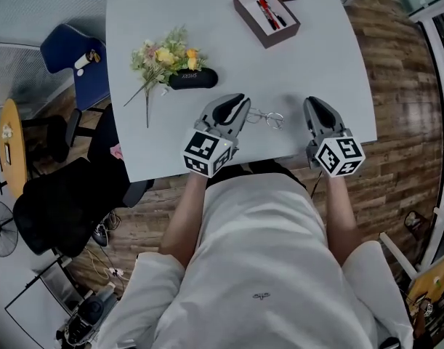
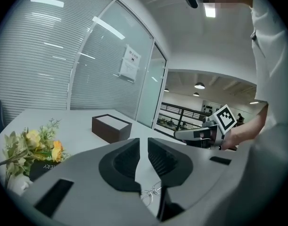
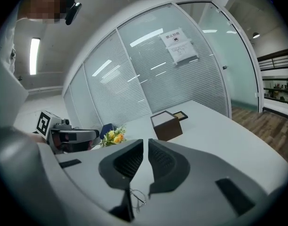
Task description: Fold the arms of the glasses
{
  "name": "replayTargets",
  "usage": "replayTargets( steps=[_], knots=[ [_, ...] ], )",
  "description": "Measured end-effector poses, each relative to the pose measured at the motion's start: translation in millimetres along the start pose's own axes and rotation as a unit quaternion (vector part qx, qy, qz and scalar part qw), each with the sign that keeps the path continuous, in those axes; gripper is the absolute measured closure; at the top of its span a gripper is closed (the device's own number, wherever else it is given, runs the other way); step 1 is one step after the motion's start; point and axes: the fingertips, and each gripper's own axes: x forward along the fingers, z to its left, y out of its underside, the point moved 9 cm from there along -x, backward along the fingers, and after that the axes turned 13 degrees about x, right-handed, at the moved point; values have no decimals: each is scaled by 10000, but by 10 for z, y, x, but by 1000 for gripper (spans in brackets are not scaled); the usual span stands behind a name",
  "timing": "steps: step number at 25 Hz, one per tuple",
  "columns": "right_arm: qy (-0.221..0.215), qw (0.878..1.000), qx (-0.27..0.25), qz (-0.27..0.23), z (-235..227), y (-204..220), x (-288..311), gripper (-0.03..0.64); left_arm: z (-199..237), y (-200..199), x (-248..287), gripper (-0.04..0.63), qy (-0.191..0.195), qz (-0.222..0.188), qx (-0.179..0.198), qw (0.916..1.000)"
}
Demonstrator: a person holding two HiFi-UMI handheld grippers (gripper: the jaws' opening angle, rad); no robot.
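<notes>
Thin wire-rimmed glasses (image 1: 268,118) lie on the pale grey table (image 1: 316,64) near its front edge, between my two grippers. My left gripper (image 1: 240,102) hovers just left of them, its jaws drawn almost together with only a slit and nothing between. My right gripper (image 1: 312,105) hangs a little to their right, jaws likewise nearly closed and empty. In the left gripper view the glasses (image 2: 151,192) peek out below the jaws of the left gripper (image 2: 143,145). The right gripper view shows the glasses (image 3: 135,197) under the right gripper (image 3: 145,147).
A black glasses case (image 1: 193,78) and a bunch of flowers (image 1: 163,55) lie left of the middle. A brown box (image 1: 266,14) holding pens stands at the back. A blue chair (image 1: 76,60) and a black chair (image 1: 58,202) stand off the table's left side.
</notes>
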Motion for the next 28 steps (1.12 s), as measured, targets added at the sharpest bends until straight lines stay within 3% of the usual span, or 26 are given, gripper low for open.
replayTargets(
  steps=[10,28],
  knots=[
    [144,9982,-498,288,125,83,144,612,63,99,56,557,-219,302,-39,9993],
    [331,9872,-1281,886,170,269,313,614,51,200,94,560,-167,448,-157,9987]
  ],
)
